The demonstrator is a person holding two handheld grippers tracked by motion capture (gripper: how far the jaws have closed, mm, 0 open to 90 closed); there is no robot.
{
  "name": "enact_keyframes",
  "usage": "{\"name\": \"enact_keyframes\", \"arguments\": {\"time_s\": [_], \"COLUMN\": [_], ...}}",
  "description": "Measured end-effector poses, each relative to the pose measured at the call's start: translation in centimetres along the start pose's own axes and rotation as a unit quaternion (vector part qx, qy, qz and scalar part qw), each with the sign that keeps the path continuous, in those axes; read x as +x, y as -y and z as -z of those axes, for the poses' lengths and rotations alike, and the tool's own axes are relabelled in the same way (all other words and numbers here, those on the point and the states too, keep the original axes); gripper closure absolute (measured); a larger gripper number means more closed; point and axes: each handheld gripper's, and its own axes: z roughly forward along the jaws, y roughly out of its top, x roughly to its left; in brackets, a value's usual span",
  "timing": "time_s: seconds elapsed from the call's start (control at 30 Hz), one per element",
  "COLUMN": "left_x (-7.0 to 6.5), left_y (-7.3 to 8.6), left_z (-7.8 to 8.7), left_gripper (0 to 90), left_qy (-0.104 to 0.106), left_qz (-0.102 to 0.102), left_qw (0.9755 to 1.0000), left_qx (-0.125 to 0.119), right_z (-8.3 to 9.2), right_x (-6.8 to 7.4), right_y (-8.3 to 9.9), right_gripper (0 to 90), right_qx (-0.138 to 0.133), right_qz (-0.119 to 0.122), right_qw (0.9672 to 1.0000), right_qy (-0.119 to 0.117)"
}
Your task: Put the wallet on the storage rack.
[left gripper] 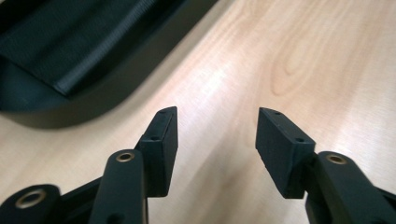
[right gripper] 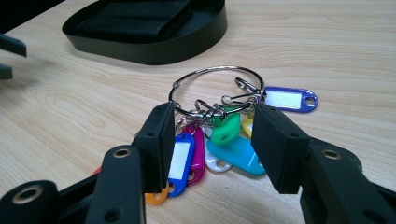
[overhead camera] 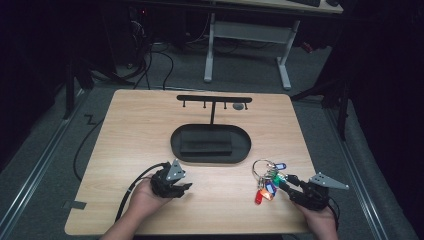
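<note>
Key ring: large silver wire ring (right gripper: 215,88), lies flat on the wooden table (overhead camera: 125,150), near its right front, in front of and right of the black oval tray (overhead camera: 210,156).
Tags: bunch of coloured plastic key tags (right gripper: 219,144) clipped to the ring; blue, magenta, green, teal, orange, yellow, red; fanned out toward the front edge.
Hanger: black T-shaped rack (overhead camera: 214,99) with small hooks, upright behind the tray.

Small grey object (overhead camera: 238,106), unidentifiable.
</note>
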Motion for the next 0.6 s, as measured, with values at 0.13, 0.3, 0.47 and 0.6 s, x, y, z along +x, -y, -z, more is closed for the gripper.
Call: {"name": "enact_keyframes", "arguments": {"time_s": [0.13,0.3,0.47,0.6], "left_x": [-0.8,-0.5,1.2,1.4], "left_y": [1.5,4.7,6.5,6.4], "left_z": [1.2,3.0,4.4,4.9], "left_gripper": [48.1,43.2,38.6,38.9], "left_qy": [-0.002,-0.041,-0.045,-0.035], "left_qz": [0.027,0.072,0.132,0.128], "left_qw": [0.9995,0.9956,0.9873,0.9874], "left_qx": [-0.013,-0.044,-0.076,-0.086], "right_z": [0.0,0.0,-0.1,-0.3], "right_x": [0.0,-0.1,0.3,1.0], "right_y": [0.0,0.1,0.0,-0.1], "right_gripper": [49.9,50.2,50.8,50.9], "right_qx": [-0.001,-0.001,-0.004,0.006], "right_qz": [0.0,0.001,0.015,0.038], "right_qw": [1.0,1.0,0.9999,0.999], "right_qy": [0.001,0.002,0.006,0.025]}}
